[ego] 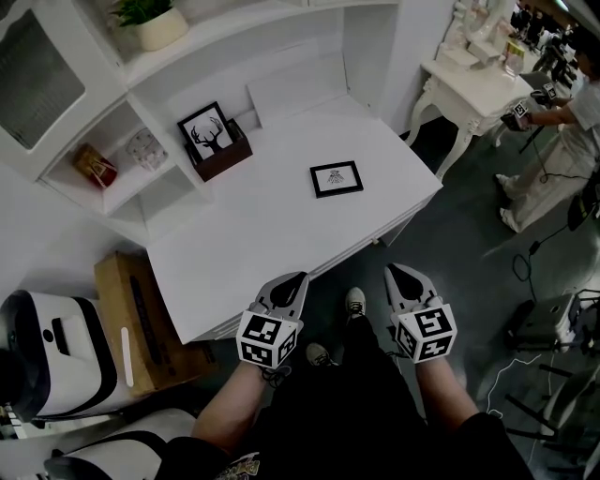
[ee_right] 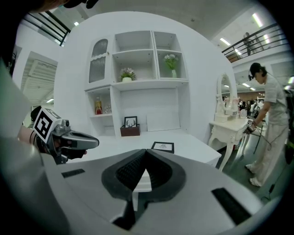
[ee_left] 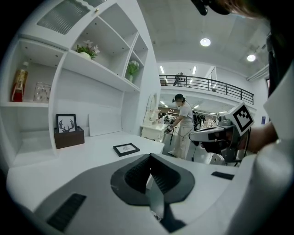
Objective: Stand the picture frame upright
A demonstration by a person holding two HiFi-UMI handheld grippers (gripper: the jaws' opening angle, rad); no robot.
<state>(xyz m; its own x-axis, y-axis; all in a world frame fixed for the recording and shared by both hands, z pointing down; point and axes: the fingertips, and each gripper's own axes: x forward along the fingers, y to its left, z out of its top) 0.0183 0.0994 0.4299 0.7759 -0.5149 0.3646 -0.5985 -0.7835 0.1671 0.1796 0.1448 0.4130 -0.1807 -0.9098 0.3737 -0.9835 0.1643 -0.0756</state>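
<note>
A small black picture frame lies flat, face up, on the white desk, toward its right side; it also shows in the left gripper view as the picture frame and in the right gripper view as the picture frame. My left gripper hovers off the desk's near edge, its jaws shut and empty. My right gripper hangs beside it over the floor, also shut with nothing held. Both are well short of the frame.
A deer picture stands upright on a brown box at the desk's back. Shelves hold a red bottle and a potted plant. A cardboard box sits at the left. A person works at a white side table.
</note>
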